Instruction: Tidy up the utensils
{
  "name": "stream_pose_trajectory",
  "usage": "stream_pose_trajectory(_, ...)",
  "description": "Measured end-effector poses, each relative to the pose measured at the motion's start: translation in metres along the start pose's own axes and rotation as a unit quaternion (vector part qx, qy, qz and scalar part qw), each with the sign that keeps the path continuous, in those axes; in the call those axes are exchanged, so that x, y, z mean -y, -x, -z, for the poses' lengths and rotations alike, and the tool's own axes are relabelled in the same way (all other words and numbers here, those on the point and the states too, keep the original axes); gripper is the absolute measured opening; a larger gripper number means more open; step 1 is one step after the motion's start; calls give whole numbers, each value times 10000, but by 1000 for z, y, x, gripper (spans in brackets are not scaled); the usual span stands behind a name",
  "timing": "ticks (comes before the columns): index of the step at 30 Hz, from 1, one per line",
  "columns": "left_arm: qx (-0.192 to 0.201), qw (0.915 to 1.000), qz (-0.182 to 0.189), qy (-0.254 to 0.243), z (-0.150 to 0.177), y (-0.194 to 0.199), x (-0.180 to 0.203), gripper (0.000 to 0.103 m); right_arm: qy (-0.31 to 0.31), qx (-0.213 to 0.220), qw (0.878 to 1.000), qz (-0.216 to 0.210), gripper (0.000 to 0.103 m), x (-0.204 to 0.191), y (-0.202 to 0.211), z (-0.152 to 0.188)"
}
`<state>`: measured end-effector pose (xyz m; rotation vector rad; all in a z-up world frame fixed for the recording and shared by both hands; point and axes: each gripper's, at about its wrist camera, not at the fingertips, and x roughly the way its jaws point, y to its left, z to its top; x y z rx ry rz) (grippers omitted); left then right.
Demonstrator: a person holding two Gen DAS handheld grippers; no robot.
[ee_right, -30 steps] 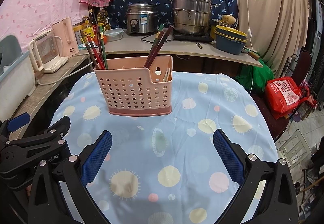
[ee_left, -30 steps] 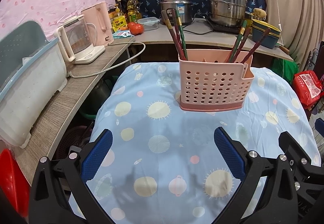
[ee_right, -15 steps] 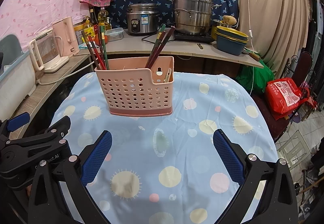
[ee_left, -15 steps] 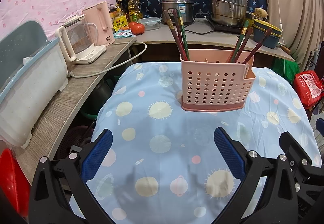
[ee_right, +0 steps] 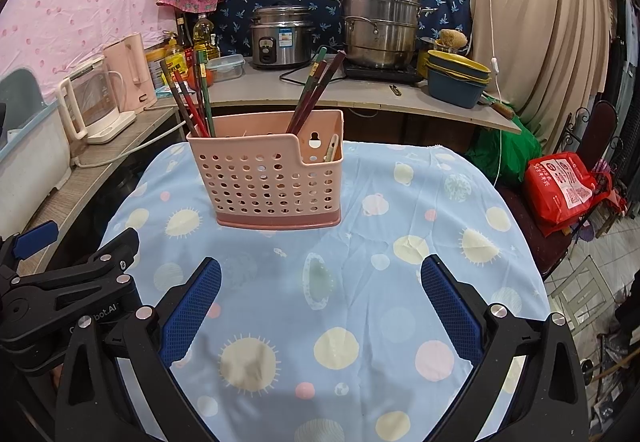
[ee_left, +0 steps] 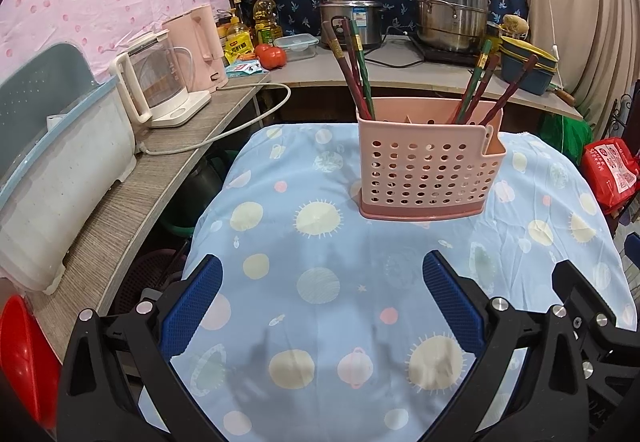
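Cluttered kitchen corner, round table (ee_left: 280, 242) draped in blue cloth with pale sun and planet spots. Left hand-held gripper (ee_left: 320, 306) low over the near cloth, blue pads wide apart, empty. Pink perforated plastic utensil basket (ee_left: 428, 170) upright at the far middle, on the cloth. Dark red and green chopsticks (ee_left: 356, 70) leaning in its left end, another bunch (ee_left: 480, 82) in its right, likely sorted by compartment. Right hand-held gripper (ee_right: 320, 306) likewise spread, empty.
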<state>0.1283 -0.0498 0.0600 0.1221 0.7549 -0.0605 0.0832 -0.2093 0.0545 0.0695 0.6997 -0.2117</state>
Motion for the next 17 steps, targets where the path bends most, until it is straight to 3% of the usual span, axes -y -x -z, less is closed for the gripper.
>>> stream_pose_trajectory(17, -32, 10000, -2, 5, 3, -2, 0, 96, 15, -40, 10000, 40, 97, -3, -1, 2)
